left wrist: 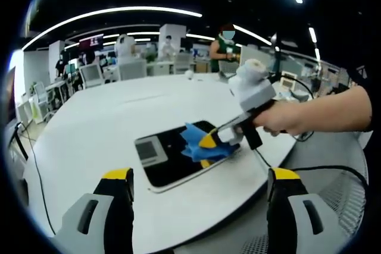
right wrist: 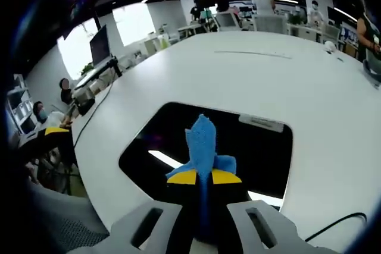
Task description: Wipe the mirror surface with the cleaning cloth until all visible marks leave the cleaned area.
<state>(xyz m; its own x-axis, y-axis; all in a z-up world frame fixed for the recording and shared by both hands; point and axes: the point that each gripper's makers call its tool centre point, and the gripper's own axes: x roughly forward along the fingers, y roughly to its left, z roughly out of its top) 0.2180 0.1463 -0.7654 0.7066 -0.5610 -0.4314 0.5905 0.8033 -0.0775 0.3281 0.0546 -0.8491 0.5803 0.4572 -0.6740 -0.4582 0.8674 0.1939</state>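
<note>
- Office space with ceiling light strips surrounds a big white table (left wrist: 89,129), where the mirror (left wrist: 178,156) lies flat near the table's near edge, its dark glass reflecting the ceiling lights.
- My right gripper (left wrist: 209,141) comes in from the right in the left gripper view, a hand (left wrist: 286,117) on its handle, jaws clamped on the blue cleaning cloth (left wrist: 199,141).
- From the right gripper view, the cloth (right wrist: 202,141) stands up between the yellow-tipped jaws of that gripper (right wrist: 203,176), over the near part of the mirror (right wrist: 262,147).
- My left gripper (left wrist: 199,191) hangs short of the mirror, jaws spread wide apart with nothing between them.
- To wipe well, I judge I should press the cloth flat rather than dragging its bunched tip, and sweep in overlapping strokes across the glass.
- Marks on the glass are too faint for me to make out; reflections could pass for streaks.
- I'd keep the left gripper back so the mirror and cloth remain in sight.
</note>
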